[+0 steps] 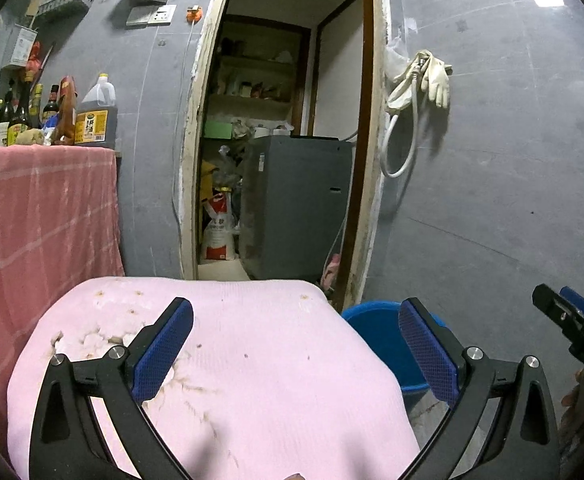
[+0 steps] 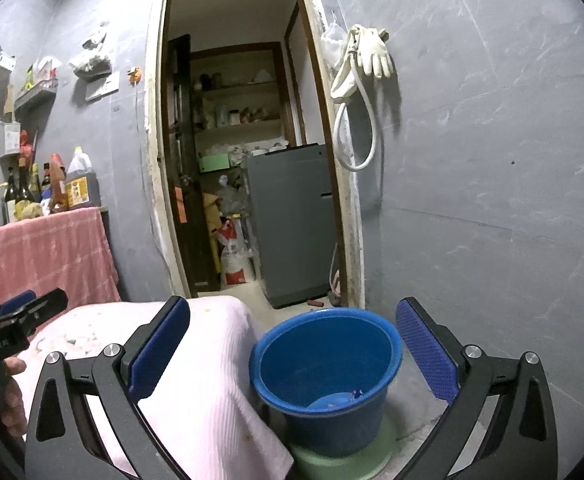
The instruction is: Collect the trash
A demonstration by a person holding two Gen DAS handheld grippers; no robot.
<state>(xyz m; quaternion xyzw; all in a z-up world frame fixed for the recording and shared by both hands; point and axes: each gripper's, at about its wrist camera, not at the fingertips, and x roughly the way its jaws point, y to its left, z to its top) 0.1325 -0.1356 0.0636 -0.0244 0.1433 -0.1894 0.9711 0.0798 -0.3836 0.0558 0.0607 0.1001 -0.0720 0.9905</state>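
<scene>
Both tongs are seen spread wide with nothing between them: the left tongs (image 1: 296,344) are held over the pink-covered surface (image 1: 276,360) in the lower middle of the left wrist view, and the right tongs (image 2: 292,344) are held at the lower edge of the right wrist view, straddling the corner of that surface and the blue bucket (image 2: 328,376). The bucket is shown standing on a green base (image 2: 344,466) on the floor, just beside the surface's right edge, and appears nearly empty apart from a small item at its bottom that cannot be made out clearly. The trash itself is found at the lower left of the left wrist view: pale crumbs and scraps (image 1: 92,338) are scattered on the cloth just beside the left finger pad (image 1: 164,350), with a few darker specks further right. No piece has been gripped, so the collecting step is judged to be only at its start. The next move is judged to call for the left tongs to be lowered and shifted toward the scraps, closed on one piece, and carried right to the bucket; since the fragments look small and flat, a careful pinch against the soft cloth would probably be needed.
</scene>
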